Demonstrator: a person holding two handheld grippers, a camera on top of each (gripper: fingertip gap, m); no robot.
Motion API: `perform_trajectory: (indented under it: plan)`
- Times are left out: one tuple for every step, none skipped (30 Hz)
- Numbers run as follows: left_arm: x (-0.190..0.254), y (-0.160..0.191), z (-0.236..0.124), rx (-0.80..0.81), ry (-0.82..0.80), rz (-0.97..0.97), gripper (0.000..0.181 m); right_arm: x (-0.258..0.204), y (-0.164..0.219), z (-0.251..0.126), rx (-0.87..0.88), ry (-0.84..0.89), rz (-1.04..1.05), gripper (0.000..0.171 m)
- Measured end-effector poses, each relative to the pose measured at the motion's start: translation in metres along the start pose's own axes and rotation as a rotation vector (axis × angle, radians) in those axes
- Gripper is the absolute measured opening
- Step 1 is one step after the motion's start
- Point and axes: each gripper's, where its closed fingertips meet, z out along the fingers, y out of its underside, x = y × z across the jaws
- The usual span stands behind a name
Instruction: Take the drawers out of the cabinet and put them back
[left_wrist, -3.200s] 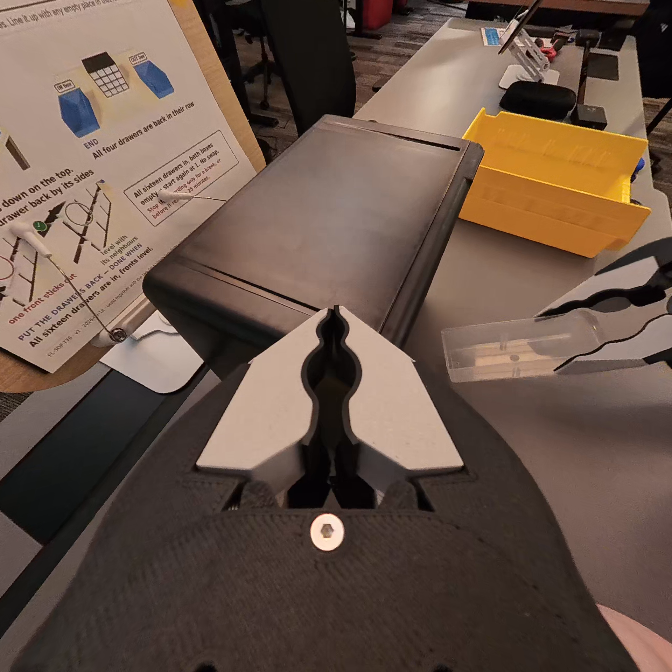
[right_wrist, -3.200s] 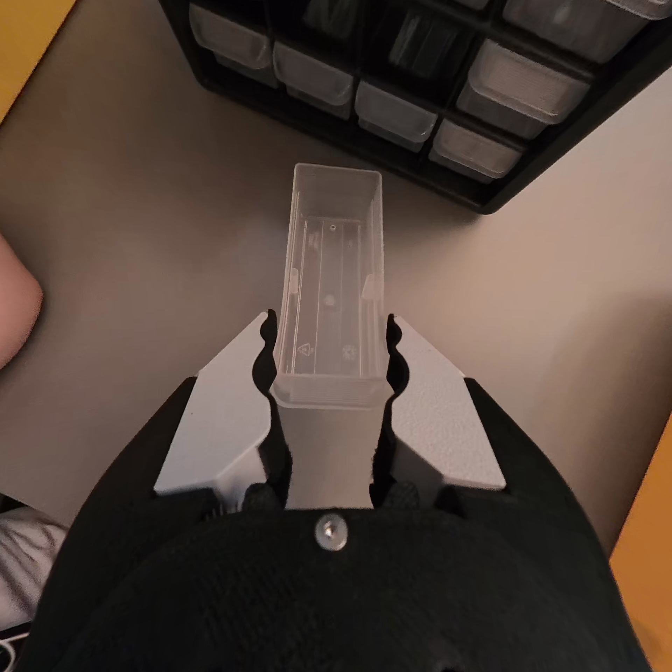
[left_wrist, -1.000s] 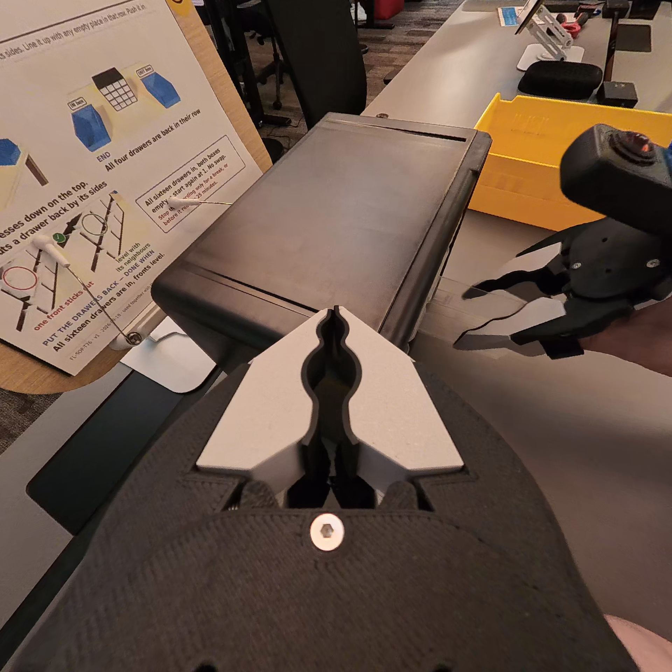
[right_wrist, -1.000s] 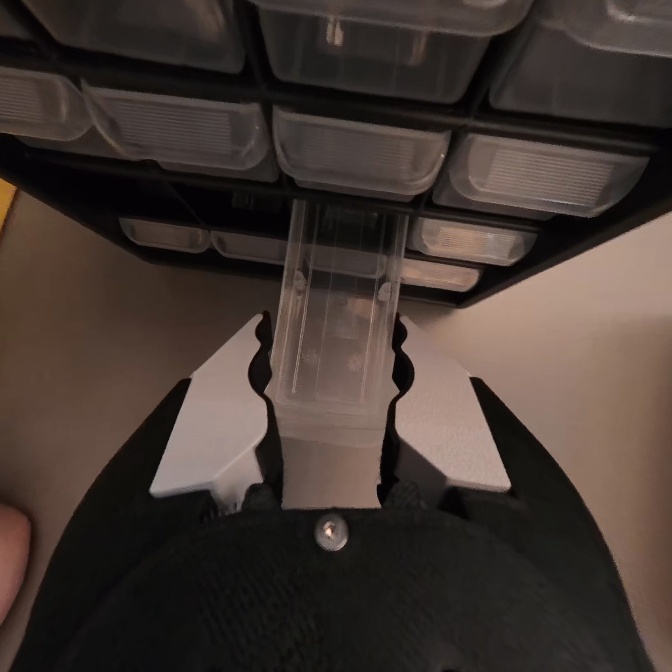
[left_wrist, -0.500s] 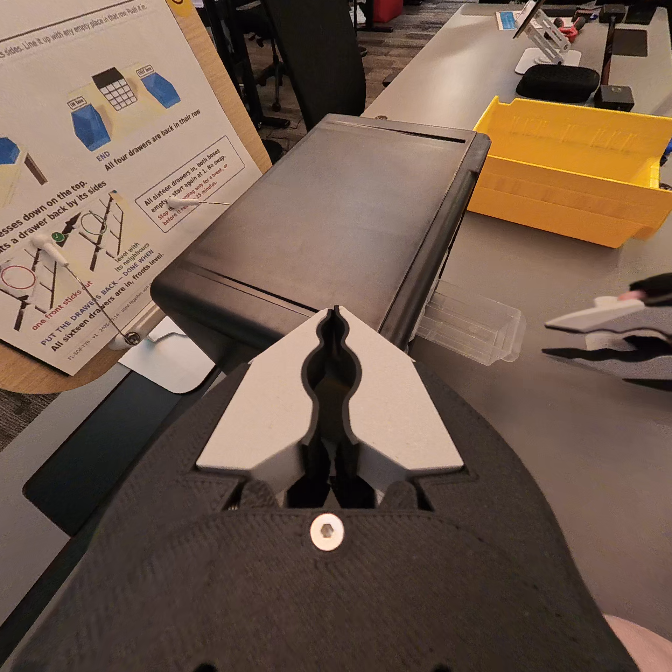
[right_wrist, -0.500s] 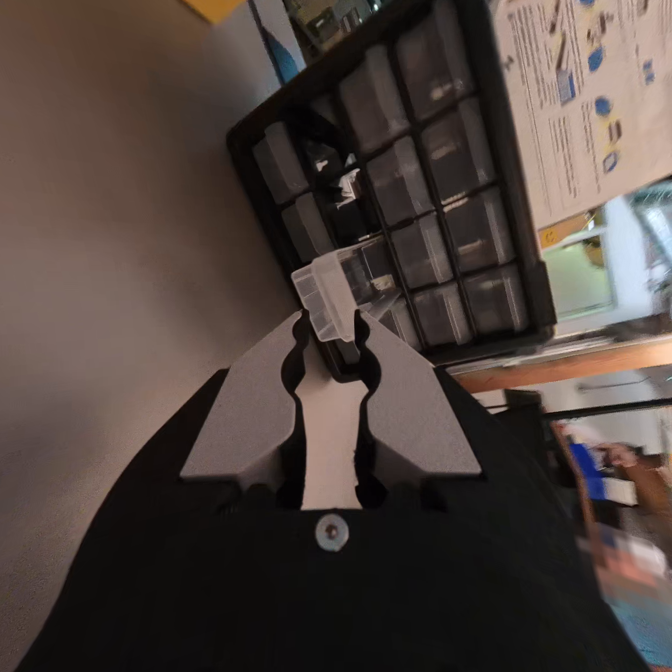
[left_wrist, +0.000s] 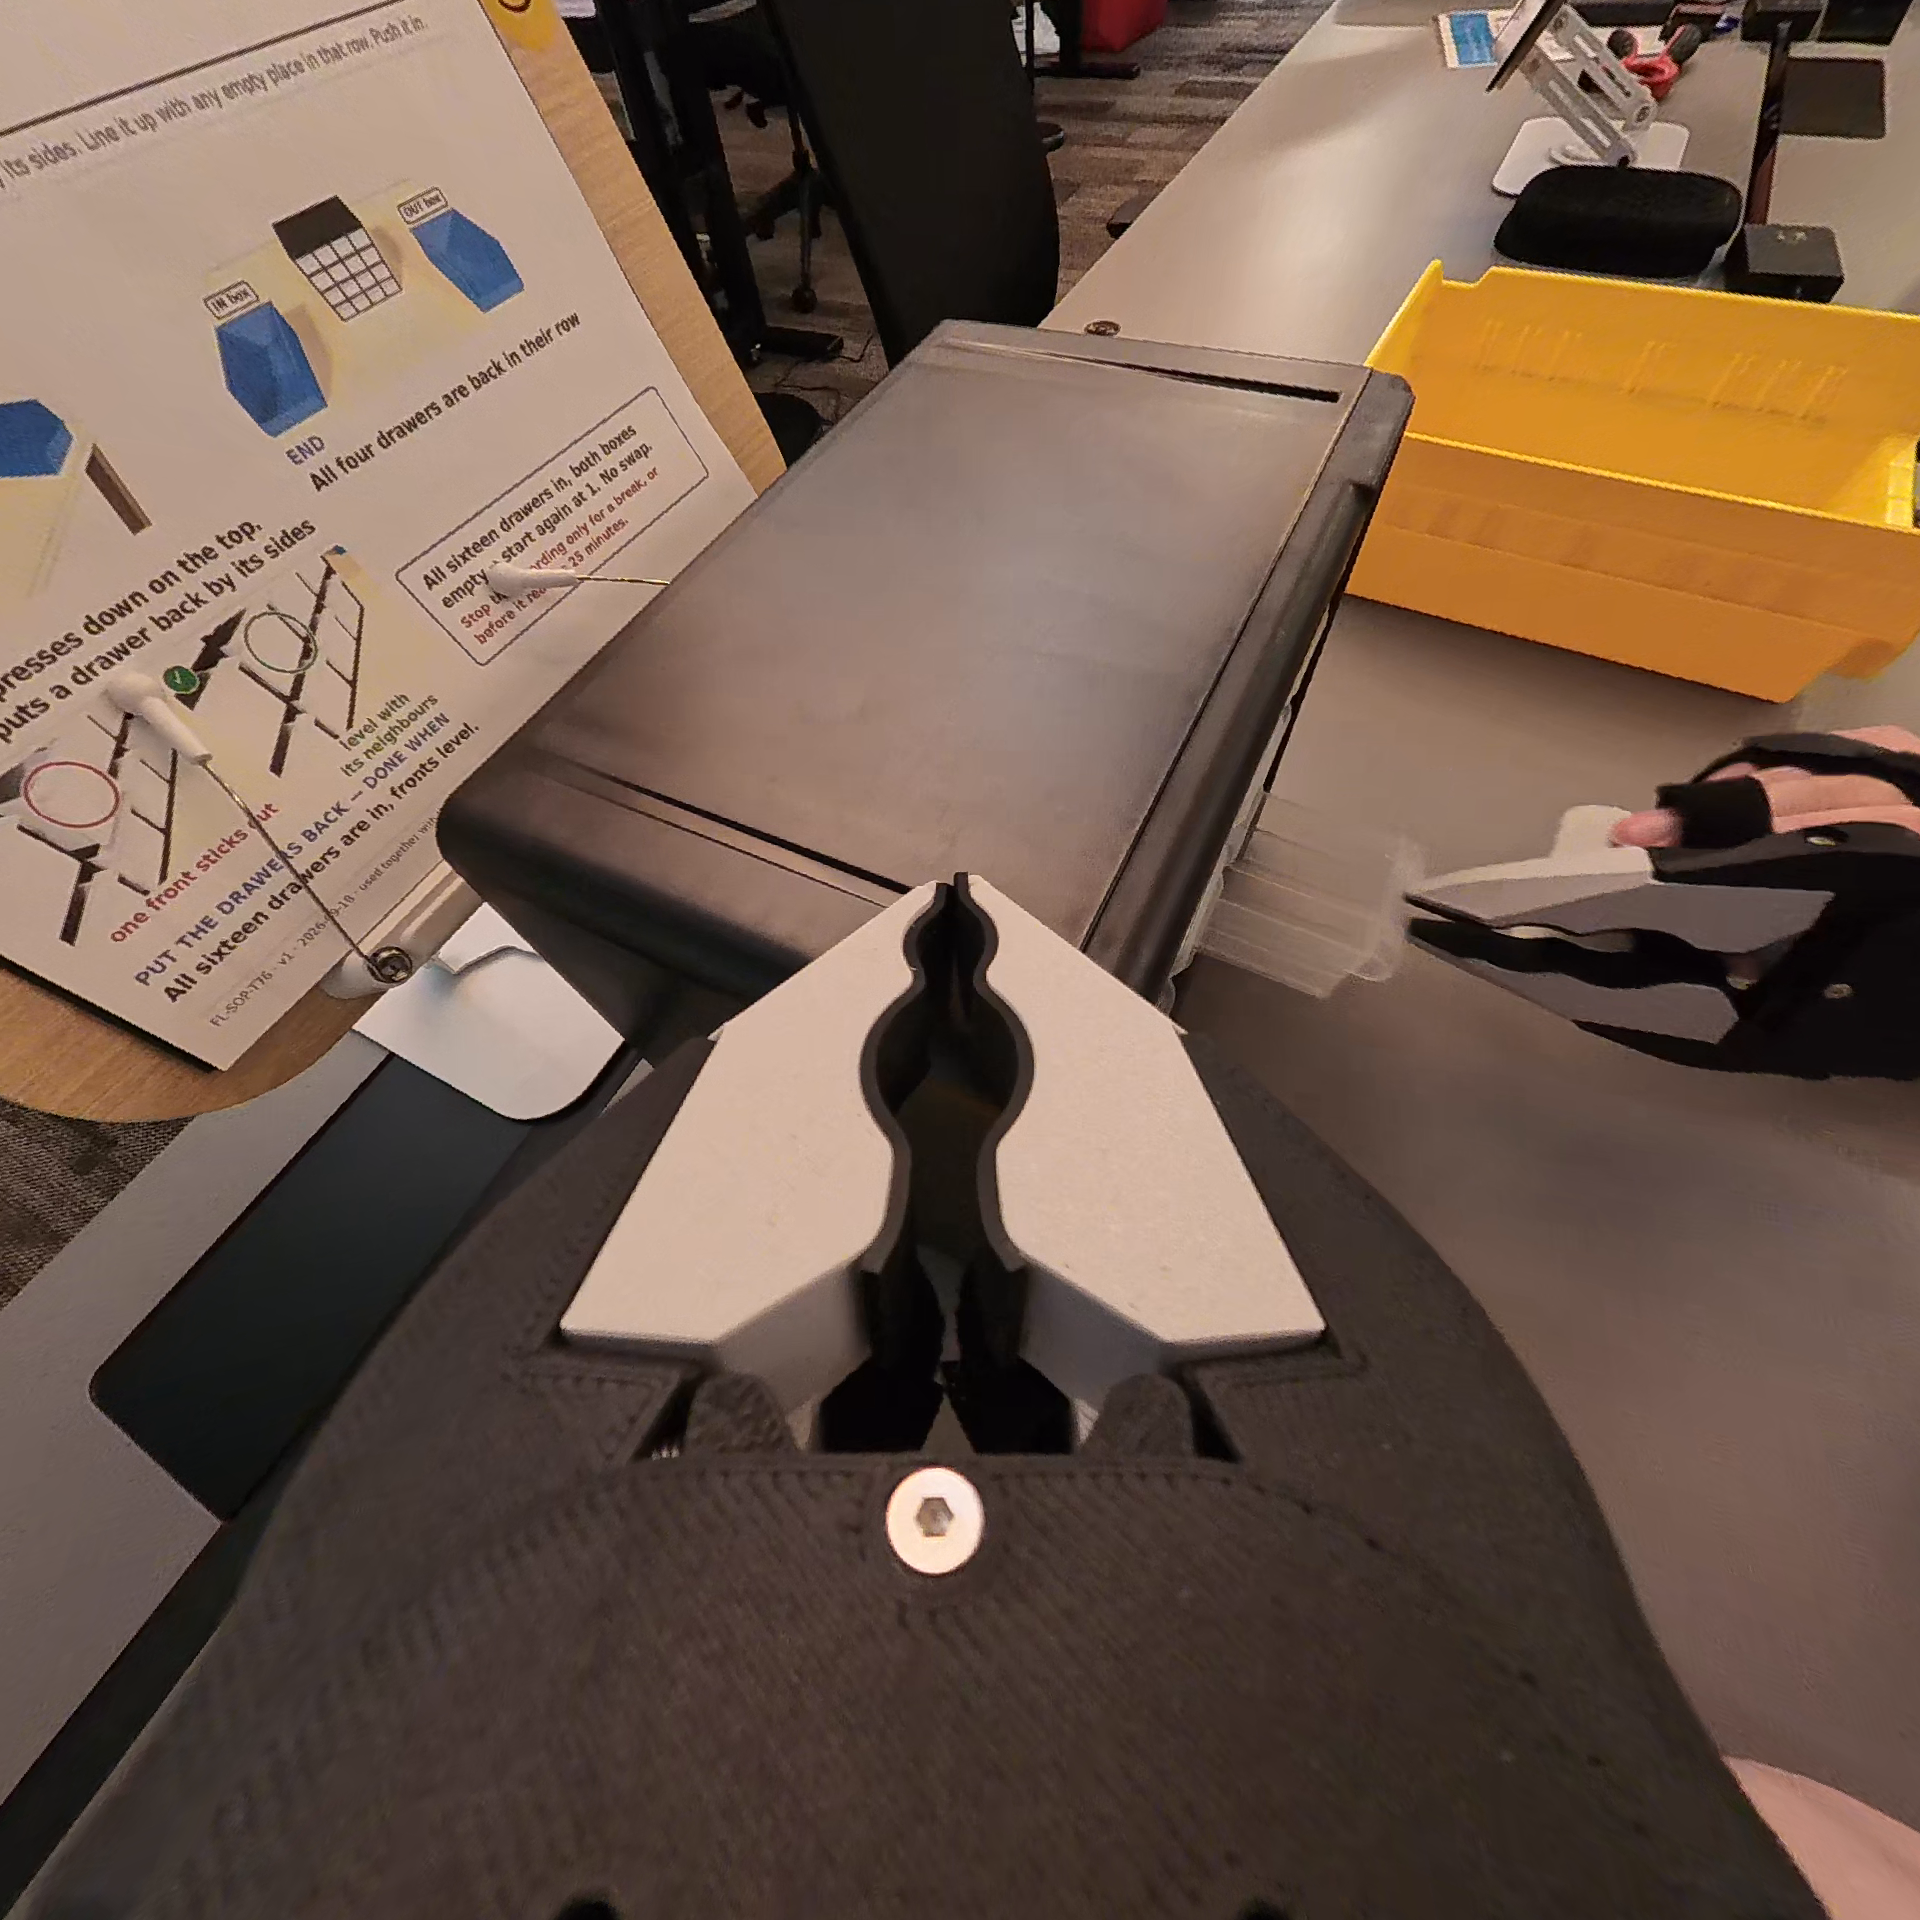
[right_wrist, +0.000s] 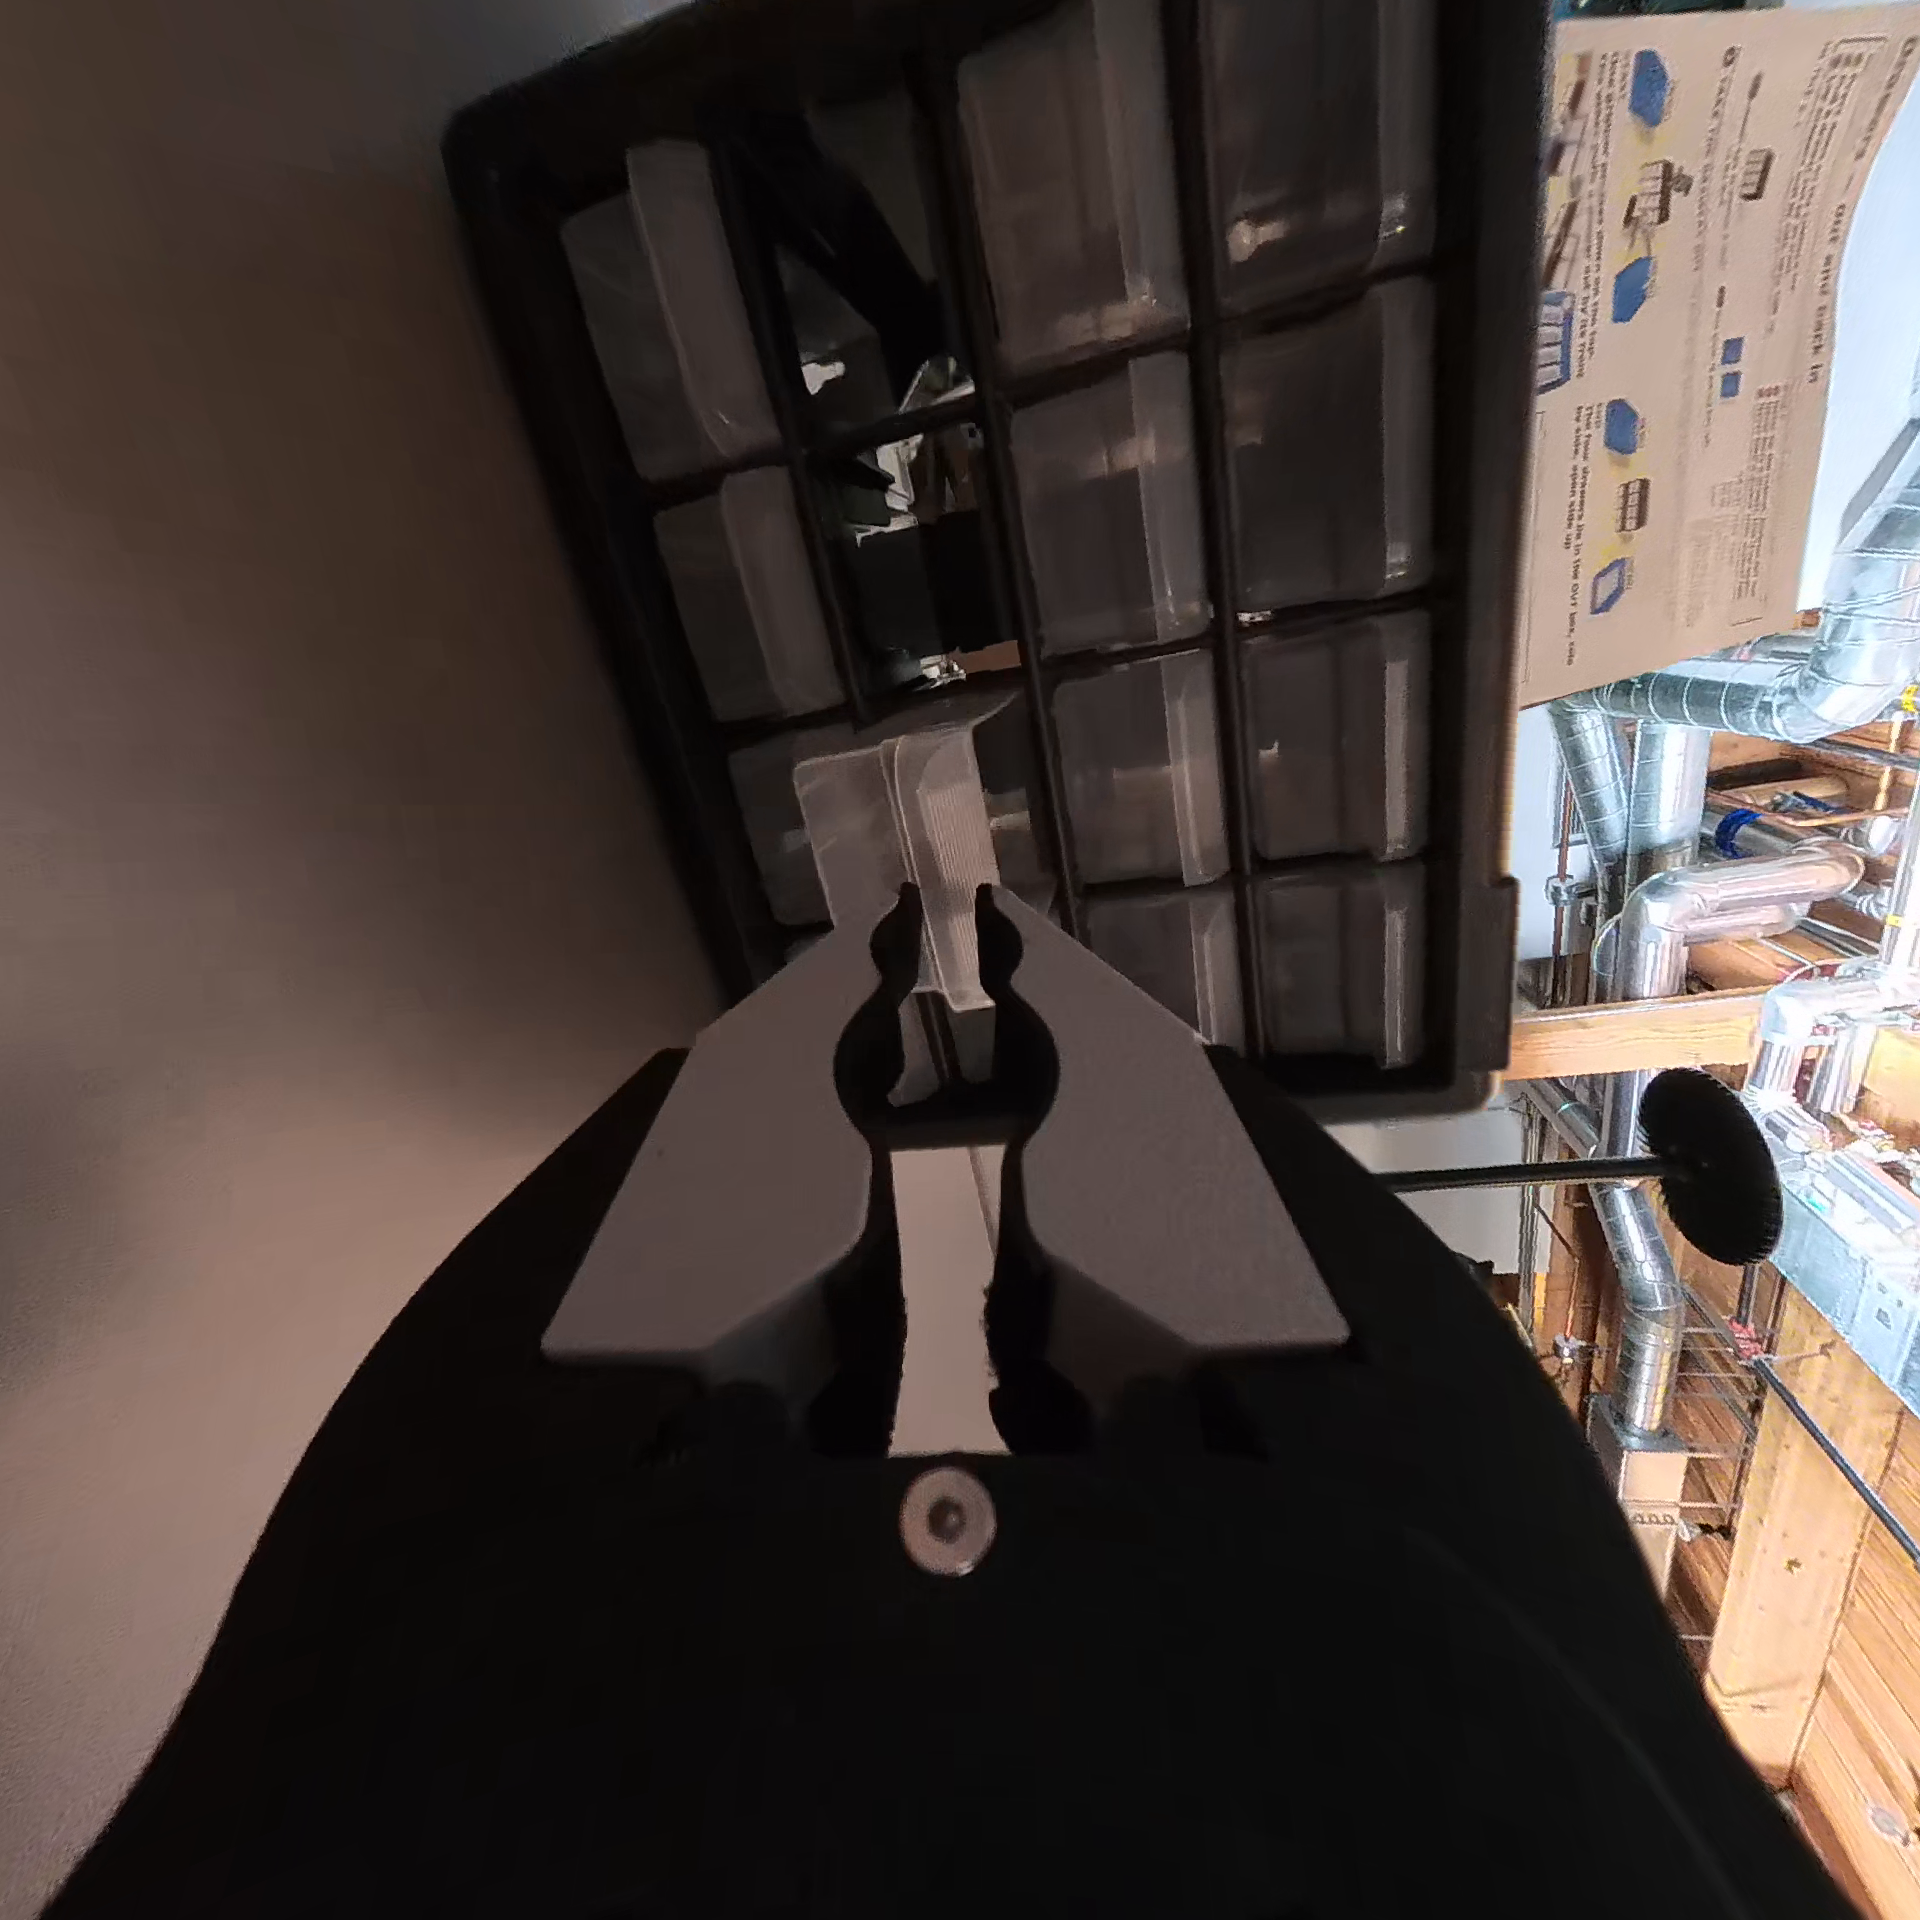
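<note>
The black drawer cabinet (left_wrist: 987, 623) stands on the grey table; I see its top in the left wrist view and its front (right_wrist: 1143, 499) in the right wrist view, which is rolled on its side. My left gripper (left_wrist: 956, 883) is shut and empty, tips at the near edge of the cabinet top. My right gripper (right_wrist: 948, 896) is shut on the front handle of a clear drawer (right_wrist: 914, 821) that sticks partly out of a slot. The left wrist view shows that drawer (left_wrist: 1299, 904) and the right gripper (left_wrist: 1418, 906) at its end. Two slots (right_wrist: 894, 540) gape empty.
A yellow bin (left_wrist: 1662, 468) sits on the table behind the right gripper. An instruction poster on a wooden board (left_wrist: 260, 520) stands left of the cabinet. A black case (left_wrist: 1621, 223) and a white stand (left_wrist: 1579, 94) lie farther back. The grippers' ends are close to 20 centimetres from one another.
The right gripper let go of the drawer's sides, rolled on its side and closed on the drawer's front handle. The drawer sits a little deeper in the cabinet. The left gripper has not moved.
</note>
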Motion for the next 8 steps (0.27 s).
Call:
perform_trajectory:
  plan:
    - [0.000,0.000,0.000,0.000,-0.001,0.001,0.000,0.001,0.000,0.005,0.005,0.005,-0.006,0.009]
    - [0.000,0.000,0.000,0.000,-0.001,0.002,0.000,0.002,0.000,0.010,0.007,0.009,-0.012,0.009]
    - [0.000,0.000,0.000,0.000,-0.002,0.003,0.000,0.003,-0.001,0.015,0.007,0.012,-0.018,0.009]
    - [0.000,0.000,0.000,-0.001,-0.002,0.003,0.000,0.004,-0.001,0.019,0.006,0.018,-0.025,0.009]
    - [0.000,0.000,0.000,-0.001,-0.001,0.003,0.000,0.005,0.001,0.023,0.000,0.023,-0.028,0.008]
    - [0.000,0.000,0.000,-0.001,0.000,0.002,0.000,0.006,0.001,0.027,-0.002,0.024,-0.025,0.008]
    - [0.000,0.000,0.000,0.000,0.001,0.002,0.000,0.007,0.002,0.031,0.001,0.025,-0.020,0.008]
    - [0.000,0.000,0.000,0.001,0.001,0.001,0.000,0.007,0.002,0.033,0.004,0.027,-0.017,0.008]
